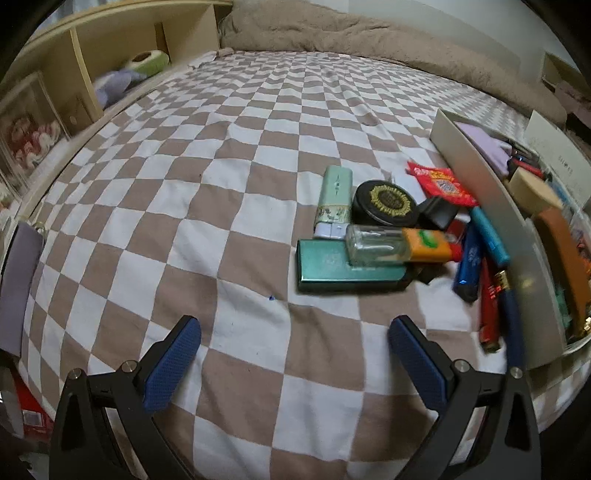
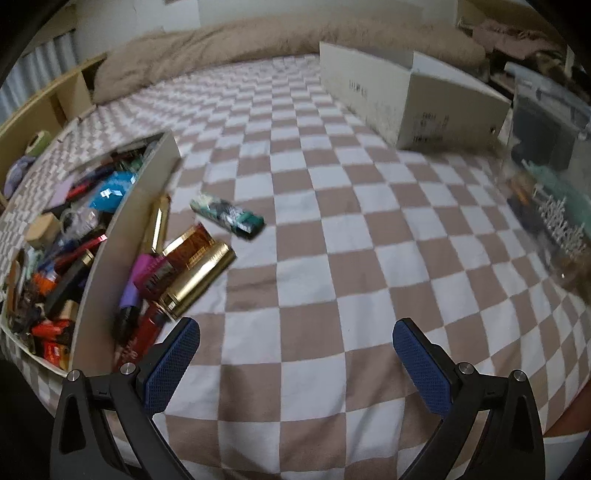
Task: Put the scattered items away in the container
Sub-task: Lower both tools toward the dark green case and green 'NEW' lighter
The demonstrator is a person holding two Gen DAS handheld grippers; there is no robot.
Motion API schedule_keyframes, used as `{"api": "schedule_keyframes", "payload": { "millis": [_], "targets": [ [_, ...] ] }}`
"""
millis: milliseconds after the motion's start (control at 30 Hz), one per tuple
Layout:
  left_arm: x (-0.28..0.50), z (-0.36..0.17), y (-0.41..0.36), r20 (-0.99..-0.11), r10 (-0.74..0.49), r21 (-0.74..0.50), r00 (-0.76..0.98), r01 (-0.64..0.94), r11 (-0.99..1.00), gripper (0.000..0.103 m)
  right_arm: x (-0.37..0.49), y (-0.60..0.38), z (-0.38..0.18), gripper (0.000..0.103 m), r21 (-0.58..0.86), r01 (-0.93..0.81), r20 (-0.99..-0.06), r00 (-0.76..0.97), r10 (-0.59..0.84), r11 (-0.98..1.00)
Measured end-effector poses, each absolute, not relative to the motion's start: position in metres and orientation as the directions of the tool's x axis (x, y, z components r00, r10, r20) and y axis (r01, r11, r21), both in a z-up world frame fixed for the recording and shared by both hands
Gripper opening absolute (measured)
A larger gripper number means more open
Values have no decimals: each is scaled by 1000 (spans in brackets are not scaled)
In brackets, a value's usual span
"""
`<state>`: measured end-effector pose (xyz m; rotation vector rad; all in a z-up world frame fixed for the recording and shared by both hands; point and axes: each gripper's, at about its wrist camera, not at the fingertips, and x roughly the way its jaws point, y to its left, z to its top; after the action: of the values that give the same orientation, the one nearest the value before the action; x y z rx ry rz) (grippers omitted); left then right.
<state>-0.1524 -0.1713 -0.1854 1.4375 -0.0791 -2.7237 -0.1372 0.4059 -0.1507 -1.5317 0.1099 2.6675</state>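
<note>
Checked brown-and-white bedding point(image 1: 236, 206) carries a long cream cardboard container point(image 1: 491, 206) near its right edge, already crowded with packets. Just beside its wall lie a flat green rectangular box point(image 1: 332, 267), a clear glass bottle point(image 1: 376, 242) and a round black tin point(image 1: 388, 203). Left gripper point(image 1: 293, 332) and right gripper point(image 2: 295, 334) both hover spread wide, empty.

Bed and its surroundings

A brown-and-white checkered sheet point(image 1: 221, 206) covers the bed; a beige fuzzy blanket point(image 1: 332, 33) lies along its far edge, a wooden shelf point(image 1: 122, 48) lines its left edge, and a closed white box point(image 2: 413, 92) sits near its far right corner.
</note>
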Motion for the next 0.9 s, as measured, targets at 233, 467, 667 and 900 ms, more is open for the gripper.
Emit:
{"api": "schedule_keyframes", "payload": {
  "millis": [233, 467, 667, 900],
  "targets": [
    [-156, -190, -165, -827, -124, 133, -548, 23, -991, 103, -145, 394, -169, 103, -19, -52, -918, -395, 38, -998],
    [-163, -189, -165, -834, -94, 111, -543, 2, -994, 103, -146, 394, -177, 103, -43, -42, -935, -350, 55, -998],
    [-173, -190, -152, -850, -25, 81, -527, -82, -993, 103, -144, 395, -180, 103, -50, -40, -942, -330, 61, -998],
    [-190, -191, -158, -850, 11, 23, -526, -57, -998, 103, -141, 397, -182, 103, -53, -42, -946, -317, 64, -998]
  ]
}}
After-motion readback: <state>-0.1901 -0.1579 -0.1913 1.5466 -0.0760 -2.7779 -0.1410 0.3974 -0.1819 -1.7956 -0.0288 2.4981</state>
